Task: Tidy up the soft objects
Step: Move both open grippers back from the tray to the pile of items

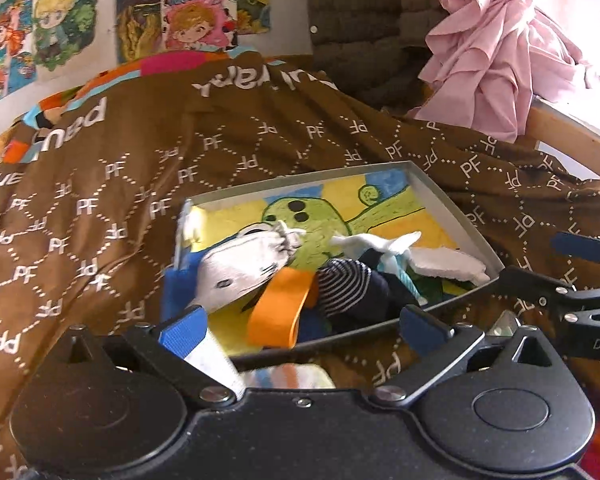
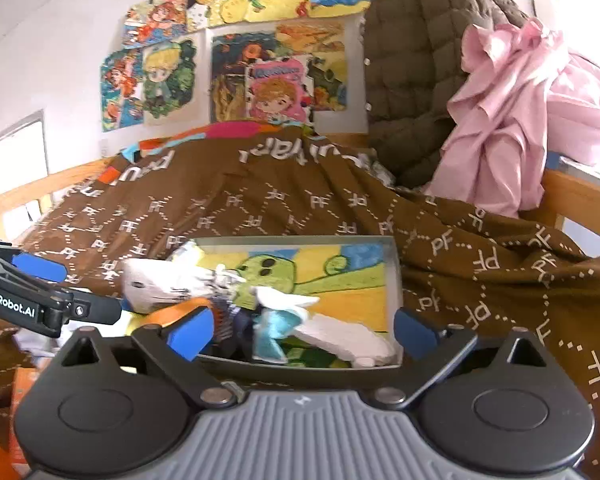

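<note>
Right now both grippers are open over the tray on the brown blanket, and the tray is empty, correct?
Not empty. The tray on the brown blanket holds soft things, among them a striped sock, as the left wrist view shows. Both the left gripper and right gripper are open.

Bed with wooden frame (image 2: 579, 196), covered by brown blanket (image 1: 120, 200) printed with white "PF" monograms in dotted diamond grid; large white lettering near far edge.

Directly on blanket:
- Shallow grey tray (image 1: 455, 208), roughly central, floor lined with drawing of green spotted creature on yellow and blue; soft items piled in near half.
- Brown quilted jacket (image 2: 411, 80), heaped at far right against wall.
- Pink ruffled garment (image 2: 511, 120), crumpled beside jacket, draped toward right frame rail.
- Multicoloured patchwork fabric (image 2: 220, 134), orange, pink and blue, showing at far left edge beyond blanket.
</note>
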### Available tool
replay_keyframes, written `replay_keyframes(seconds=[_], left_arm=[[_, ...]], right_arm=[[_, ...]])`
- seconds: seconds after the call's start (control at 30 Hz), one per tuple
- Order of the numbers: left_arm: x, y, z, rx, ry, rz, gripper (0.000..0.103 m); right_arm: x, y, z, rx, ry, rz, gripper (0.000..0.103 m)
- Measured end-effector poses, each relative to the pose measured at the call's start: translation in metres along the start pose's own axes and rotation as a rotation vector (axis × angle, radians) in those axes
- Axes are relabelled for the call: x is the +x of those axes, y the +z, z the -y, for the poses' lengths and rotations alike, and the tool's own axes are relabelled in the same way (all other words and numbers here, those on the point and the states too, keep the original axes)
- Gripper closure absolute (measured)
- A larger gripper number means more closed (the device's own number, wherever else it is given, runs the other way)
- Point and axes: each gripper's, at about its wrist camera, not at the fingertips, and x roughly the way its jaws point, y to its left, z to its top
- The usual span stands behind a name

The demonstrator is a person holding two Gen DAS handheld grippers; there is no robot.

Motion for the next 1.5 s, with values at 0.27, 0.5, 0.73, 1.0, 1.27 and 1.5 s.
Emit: replay_keyframes(seconds=[0.27, 0.5, 0.73, 1.0, 1.27, 1.5], left_arm=[[-0.054, -0.014, -0.005, -0.012, 0.026, 0.034, 0.001], [-0.094, -0.039, -0.011, -0.063, 0.066, 0.046, 0.001], [-0.123, -0.077, -0.016, -0.178, 0.092, 0.068, 0.001], [-0.135, -0.116, -0.009, -0.213, 0.095, 0.069, 0.001], [-0.138, -0.148, -0.018, -0.244, 0.126, 0.036, 0.001], [-0.141, -0.172, -0.03, -0.301, 0.165, -0.003, 0.001]], right_arm=[[-0.036, 0.004, -0.024, -0.037, 0.033, 0.046, 0.0], [-0.064, -0.003, -0.04, -0.056, 0.071, 0.043, 0.0], [-0.084, -0.024, -0.057, -0.098, 0.094, -0.005, 0.0], [-0.099, -0.042, -0.074, -0.129, 0.115, -0.043, 0.0], [-0.104, -0.062, -0.083, -0.125, 0.119, -0.115, 0.0], [-0.1, -0.066, -0.086, -0.119, 0.145, -0.143, 0.0]])
